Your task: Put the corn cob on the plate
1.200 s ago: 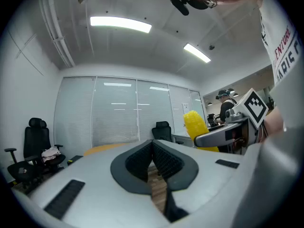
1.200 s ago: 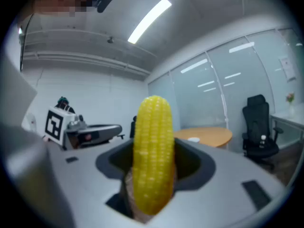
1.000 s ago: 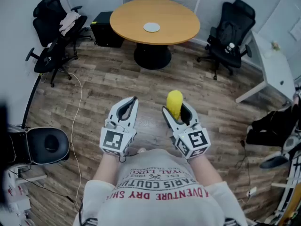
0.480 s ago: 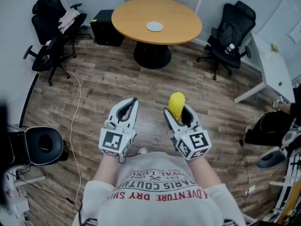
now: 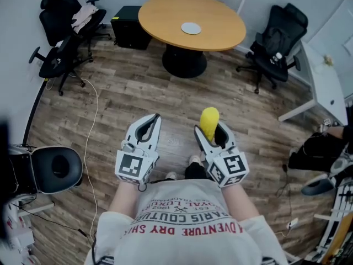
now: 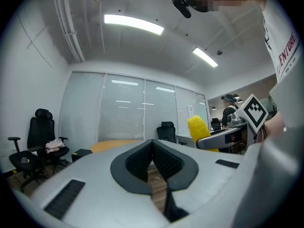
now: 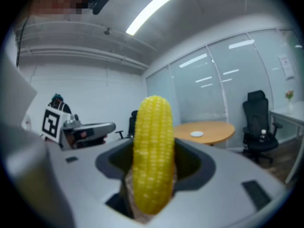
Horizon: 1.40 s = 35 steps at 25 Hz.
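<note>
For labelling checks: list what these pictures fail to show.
- Yellow corn cob, right gripper view: lower end hidden between the right gripper's fingers.
- Small round white plate, head view: too small to show contents.
- Left gripper view: plate undetectable; round wooden table is a thin edge behind the left gripper.

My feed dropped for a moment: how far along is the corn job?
Done: the corn cob is picked up, clamped in the right gripper. In hand: it is held above the floor; left gripper shut, empty. Left: reach the plate on the round table and set it down.
</note>
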Tool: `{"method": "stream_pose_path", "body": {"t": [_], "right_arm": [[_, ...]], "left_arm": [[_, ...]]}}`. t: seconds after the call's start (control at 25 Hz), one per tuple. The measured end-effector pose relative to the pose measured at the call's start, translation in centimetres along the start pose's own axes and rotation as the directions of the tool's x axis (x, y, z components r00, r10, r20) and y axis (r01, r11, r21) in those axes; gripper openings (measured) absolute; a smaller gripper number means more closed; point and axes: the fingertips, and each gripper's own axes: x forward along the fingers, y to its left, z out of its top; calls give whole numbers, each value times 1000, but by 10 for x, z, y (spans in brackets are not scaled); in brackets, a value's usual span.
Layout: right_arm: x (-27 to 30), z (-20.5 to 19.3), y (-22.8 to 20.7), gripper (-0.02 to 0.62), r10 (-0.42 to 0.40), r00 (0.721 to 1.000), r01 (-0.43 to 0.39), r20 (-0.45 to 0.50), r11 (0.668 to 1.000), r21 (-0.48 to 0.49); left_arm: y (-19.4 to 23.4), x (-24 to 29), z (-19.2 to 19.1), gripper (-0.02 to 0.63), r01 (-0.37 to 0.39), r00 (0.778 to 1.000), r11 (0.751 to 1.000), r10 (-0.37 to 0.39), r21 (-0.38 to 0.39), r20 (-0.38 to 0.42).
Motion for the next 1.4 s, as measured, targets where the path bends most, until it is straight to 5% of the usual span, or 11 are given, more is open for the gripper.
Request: {"method": "stream_pose_path", "body": {"t": [0.48, 1.4], "right_arm": [[77, 8, -54, 267, 72, 997, -71, -15, 997, 16], [243, 72, -287, 267, 145, 988, -146, -45, 989, -19]], "left_arm": [[42, 66, -12, 34, -81, 996, 997, 81, 3, -36], [82, 356, -8, 34, -116, 992, 993, 117, 38, -38]]}}
